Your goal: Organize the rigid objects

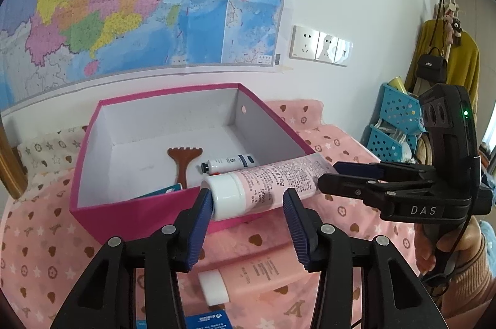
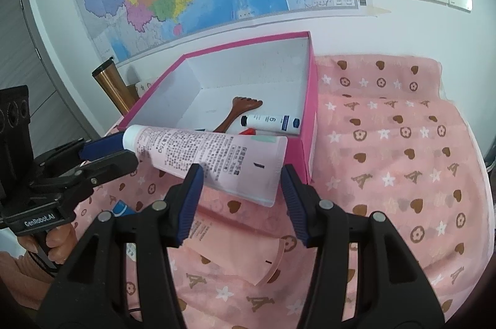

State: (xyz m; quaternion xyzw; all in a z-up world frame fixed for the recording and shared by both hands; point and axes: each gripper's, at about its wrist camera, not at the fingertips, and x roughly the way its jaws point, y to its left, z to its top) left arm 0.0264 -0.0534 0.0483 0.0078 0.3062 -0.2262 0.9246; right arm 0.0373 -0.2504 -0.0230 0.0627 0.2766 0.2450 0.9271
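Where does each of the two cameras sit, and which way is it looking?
Left wrist: sits on the left gripper, looking along its fingers at the pink white-capped plastic tube and the open magenta cardboard box; the right gripper and right hand show.
Right wrist: sits on the right gripper, facing the tube's flat end and the box; the left gripper and left hand show.
Shared: tube, box, colourful wall map.

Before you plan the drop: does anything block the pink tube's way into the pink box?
Nothing visible does. The pink tube hangs over the near wall of the open pink box, which has no lid on it. A wooden scraper and a small white tube lie on its floor, with bare floor beside them.
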